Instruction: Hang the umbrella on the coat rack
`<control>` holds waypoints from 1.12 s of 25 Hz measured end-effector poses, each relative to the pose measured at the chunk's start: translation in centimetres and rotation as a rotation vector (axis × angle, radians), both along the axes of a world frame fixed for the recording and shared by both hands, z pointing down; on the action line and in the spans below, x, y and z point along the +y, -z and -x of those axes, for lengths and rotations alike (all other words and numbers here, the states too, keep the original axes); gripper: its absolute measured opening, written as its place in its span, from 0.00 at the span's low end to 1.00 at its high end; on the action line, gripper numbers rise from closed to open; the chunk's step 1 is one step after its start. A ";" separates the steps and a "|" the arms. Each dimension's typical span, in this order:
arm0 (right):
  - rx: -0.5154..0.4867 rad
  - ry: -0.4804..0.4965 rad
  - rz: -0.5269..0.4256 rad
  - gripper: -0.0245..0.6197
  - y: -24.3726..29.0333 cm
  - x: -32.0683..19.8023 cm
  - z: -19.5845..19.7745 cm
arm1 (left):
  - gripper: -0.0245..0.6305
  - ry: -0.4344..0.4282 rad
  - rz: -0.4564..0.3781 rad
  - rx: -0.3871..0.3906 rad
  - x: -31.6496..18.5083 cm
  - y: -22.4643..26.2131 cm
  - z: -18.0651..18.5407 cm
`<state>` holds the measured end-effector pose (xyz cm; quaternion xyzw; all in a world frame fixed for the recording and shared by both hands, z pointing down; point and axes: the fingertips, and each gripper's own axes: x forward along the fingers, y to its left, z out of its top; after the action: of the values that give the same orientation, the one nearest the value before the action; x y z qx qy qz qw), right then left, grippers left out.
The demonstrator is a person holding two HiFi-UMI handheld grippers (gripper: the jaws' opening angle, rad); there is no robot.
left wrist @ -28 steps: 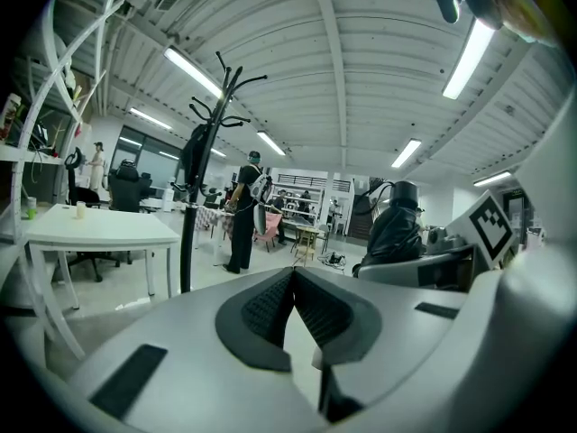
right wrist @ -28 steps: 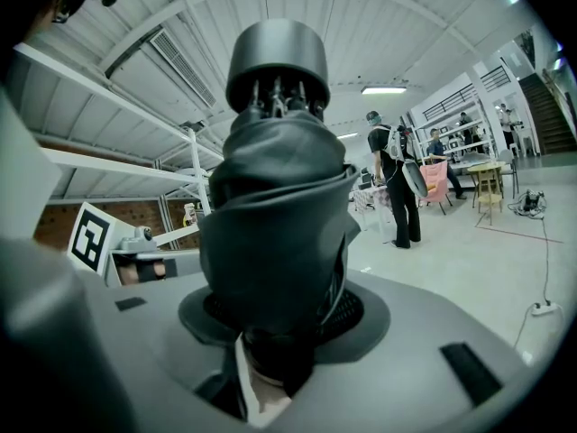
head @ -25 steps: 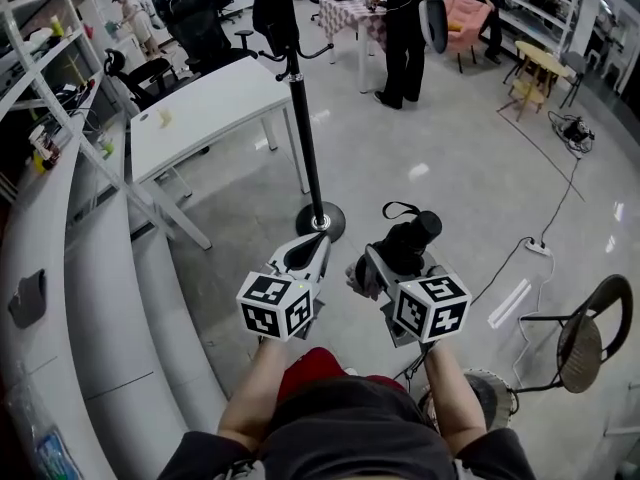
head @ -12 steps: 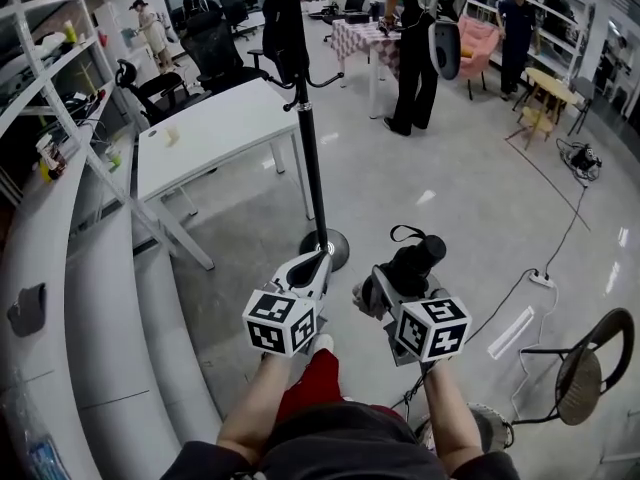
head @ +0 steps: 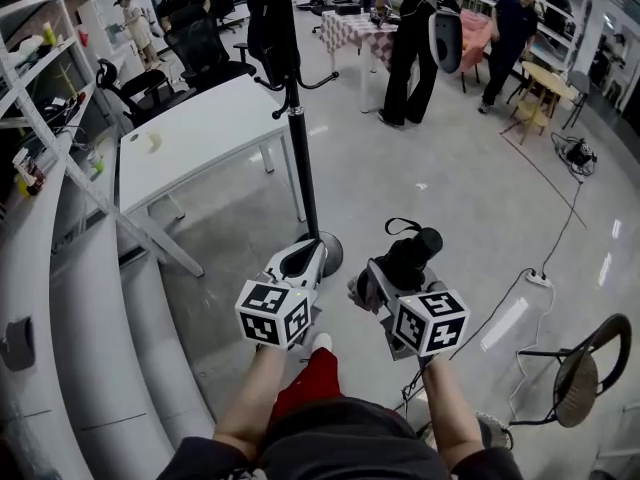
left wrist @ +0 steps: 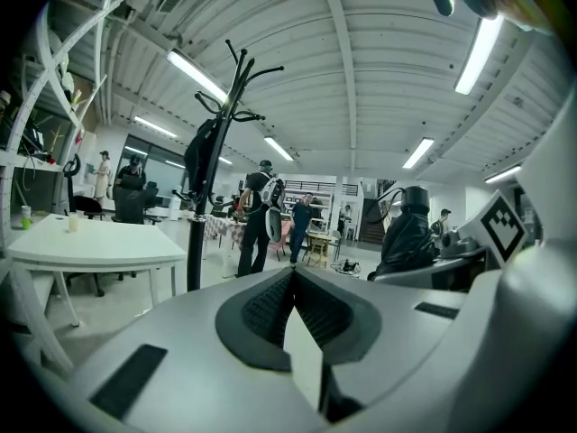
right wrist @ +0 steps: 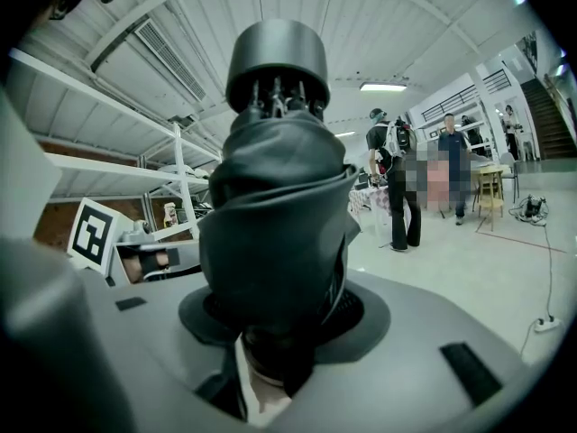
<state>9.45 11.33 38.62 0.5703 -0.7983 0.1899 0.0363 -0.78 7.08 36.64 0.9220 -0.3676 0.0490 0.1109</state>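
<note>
Right gripper view: my right gripper [right wrist: 275, 318] clamps the folded black umbrella [right wrist: 270, 197], its long axis pointing forward out of the jaws. My left gripper [left wrist: 293, 282] is pinched together, empty. The coat rack [head: 299, 158] stands ahead, slightly left, nearer that gripper.

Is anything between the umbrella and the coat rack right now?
Nothing visible. Bare floor lies between the umbrella, held in the right gripper, and the coat rack. A dark garment hangs on its left hooks; a hook on the right looks free.
</note>
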 end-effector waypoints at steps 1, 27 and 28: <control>0.003 -0.002 0.004 0.33 -0.1 -1.1 0.0 | 0.06 -0.002 0.004 0.002 -1.1 -0.2 0.0; 0.017 -0.012 0.069 0.33 0.1 -22.5 3.6 | 0.06 -0.086 0.044 0.024 -22.2 -0.5 1.3; 0.021 -0.014 0.070 0.33 0.1 -22.7 3.6 | 0.06 -0.090 0.049 0.021 -22.4 -0.7 1.3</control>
<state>5.85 -11.35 38.53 0.5761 -0.7868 0.2120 0.0635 -2.05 -15.34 37.30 0.9352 -0.3231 0.0532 0.1350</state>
